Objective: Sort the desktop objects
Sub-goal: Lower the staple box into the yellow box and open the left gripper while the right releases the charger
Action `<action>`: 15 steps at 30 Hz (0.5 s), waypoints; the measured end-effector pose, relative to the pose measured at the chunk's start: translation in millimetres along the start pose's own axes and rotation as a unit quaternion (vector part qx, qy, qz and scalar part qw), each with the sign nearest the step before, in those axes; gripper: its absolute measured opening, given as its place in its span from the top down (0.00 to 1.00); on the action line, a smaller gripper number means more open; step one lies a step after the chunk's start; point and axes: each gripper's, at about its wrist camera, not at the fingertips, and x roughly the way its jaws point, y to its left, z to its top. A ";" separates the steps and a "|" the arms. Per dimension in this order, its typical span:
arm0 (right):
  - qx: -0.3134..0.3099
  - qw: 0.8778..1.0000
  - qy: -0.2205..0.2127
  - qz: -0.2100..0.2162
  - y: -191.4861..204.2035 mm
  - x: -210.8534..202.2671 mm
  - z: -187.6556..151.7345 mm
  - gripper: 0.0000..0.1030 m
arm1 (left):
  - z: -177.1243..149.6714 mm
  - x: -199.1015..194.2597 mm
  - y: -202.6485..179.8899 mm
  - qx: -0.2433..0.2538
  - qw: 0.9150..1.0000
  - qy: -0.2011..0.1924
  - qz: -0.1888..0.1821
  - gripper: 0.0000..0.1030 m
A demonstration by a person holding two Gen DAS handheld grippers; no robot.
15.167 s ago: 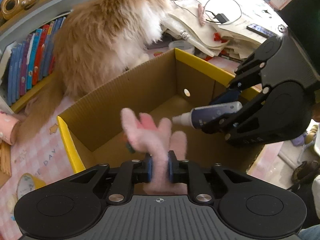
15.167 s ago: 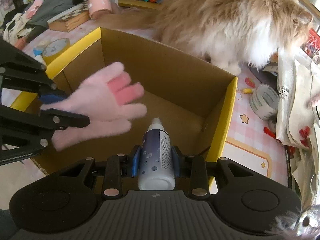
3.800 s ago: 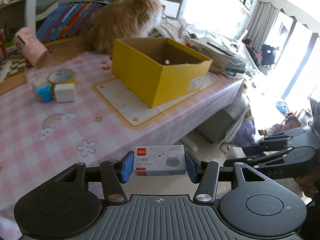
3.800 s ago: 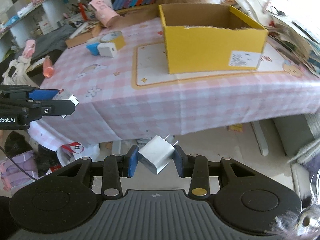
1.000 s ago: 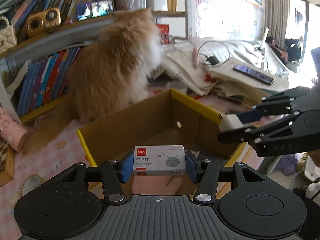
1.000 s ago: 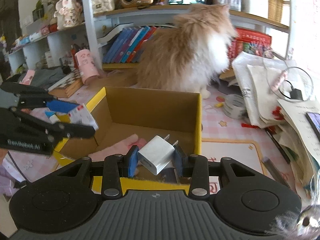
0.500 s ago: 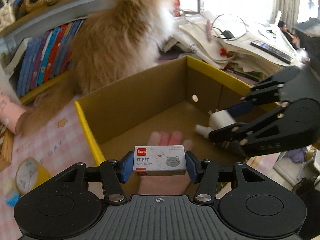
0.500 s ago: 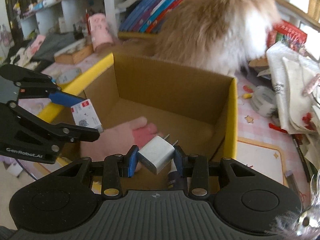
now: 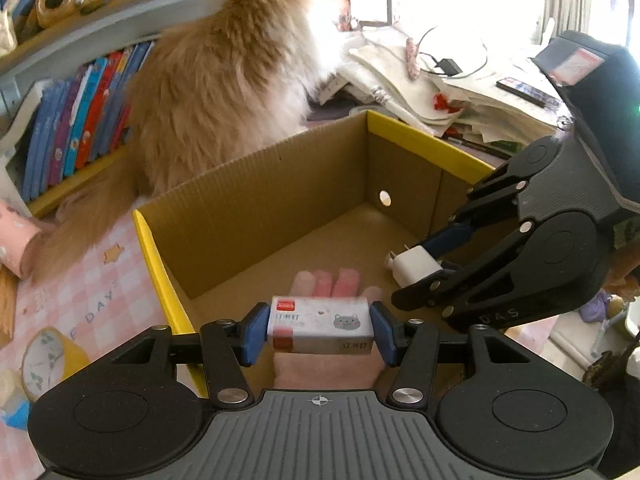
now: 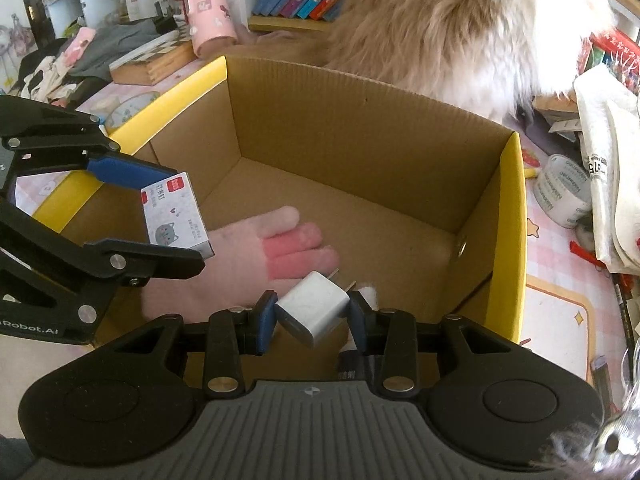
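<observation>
L gripper [image 9: 320, 330]: staple box [image 9: 322, 325] betw pads, still gripped | R gripper [image 10: 311, 315]: clamped on white charger [image 10: 310, 309] | pink glove [image 10: 256, 254] below both, in yellow box [image 10: 516, 216]

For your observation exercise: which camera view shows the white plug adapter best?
The right wrist view: the white plug adapter sits close up in the right claw, prongs visible. The left wrist view shows it smaller, from the side.

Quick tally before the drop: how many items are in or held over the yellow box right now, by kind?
Staple box, between the left gripper pads: 1
White charger plug, in the right gripper: 1
Pink glove, on the floor of the yellow box: 1
Bottle, mostly hidden behind the right gripper: 1
Total: 4
</observation>
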 end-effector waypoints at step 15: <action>0.005 0.996 -0.083 -0.021 11.8 -43.5 -6.6 0.51 | -4.9 -54.9 -8.3 0.018 0.996 -0.084 0.015 0.25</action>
